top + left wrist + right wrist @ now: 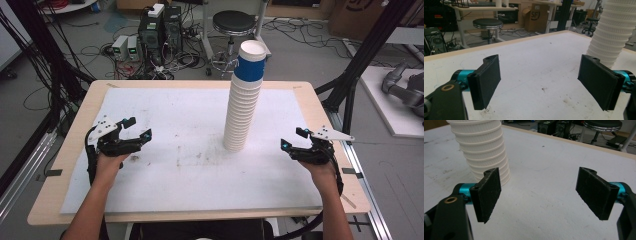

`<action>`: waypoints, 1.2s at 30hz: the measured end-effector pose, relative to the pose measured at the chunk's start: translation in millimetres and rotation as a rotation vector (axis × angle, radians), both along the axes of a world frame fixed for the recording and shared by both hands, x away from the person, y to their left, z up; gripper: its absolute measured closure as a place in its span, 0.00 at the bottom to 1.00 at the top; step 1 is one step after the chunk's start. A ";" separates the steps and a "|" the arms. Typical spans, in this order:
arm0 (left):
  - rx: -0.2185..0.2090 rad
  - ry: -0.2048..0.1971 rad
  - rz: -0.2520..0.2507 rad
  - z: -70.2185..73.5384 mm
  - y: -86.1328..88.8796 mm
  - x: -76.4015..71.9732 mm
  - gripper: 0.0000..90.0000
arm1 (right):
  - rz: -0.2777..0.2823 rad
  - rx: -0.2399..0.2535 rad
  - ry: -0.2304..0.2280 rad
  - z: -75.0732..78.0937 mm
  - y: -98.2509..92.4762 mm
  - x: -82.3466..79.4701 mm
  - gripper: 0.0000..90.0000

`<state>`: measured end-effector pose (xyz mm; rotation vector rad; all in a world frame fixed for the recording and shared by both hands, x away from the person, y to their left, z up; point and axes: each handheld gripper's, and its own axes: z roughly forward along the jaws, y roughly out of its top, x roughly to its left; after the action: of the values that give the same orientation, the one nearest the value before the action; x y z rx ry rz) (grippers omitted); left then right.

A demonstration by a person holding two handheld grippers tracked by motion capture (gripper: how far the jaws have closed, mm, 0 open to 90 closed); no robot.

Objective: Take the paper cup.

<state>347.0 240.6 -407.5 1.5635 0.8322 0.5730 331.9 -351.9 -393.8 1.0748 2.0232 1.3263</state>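
A tall stack of paper cups (243, 100) stands upright on the white-covered bench (165, 165), well apart from both pairs of jaws and between them. The left gripper (136, 131) holds its jaws spread wide with nothing in them; the stack rises beyond its right jaw. The right gripper (293, 138) also has its jaws parted and empty, with the stack beyond its left jaw.

Tall stack of white ribbed paper cups (244, 95), blue-banded near top, upright, leaning slightly, mid-table
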 end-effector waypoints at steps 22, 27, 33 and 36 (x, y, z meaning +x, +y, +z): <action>0.033 0.014 -0.033 -1.1 -12.7 -0.2 0.20 | 0.104 0.104 -0.046 31.9 23.8 1.0 0.23; 0.044 0.020 -0.050 -1.5 -16.2 -0.1 0.20 | 0.163 0.100 -0.078 51.8 39.2 8.3 0.21; 0.042 0.029 -0.049 -2.9 -16.2 0.3 0.20 | 0.229 0.094 -0.108 79.7 59.5 22.0 0.21; 0.041 0.032 -0.047 -3.2 -16.0 0.5 0.20 | 0.255 0.088 -0.109 92.2 69.6 30.7 0.21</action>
<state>347.5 224.6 -410.7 1.6295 0.8097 0.5351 362.6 -282.3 -301.6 0.7807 2.0895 1.5782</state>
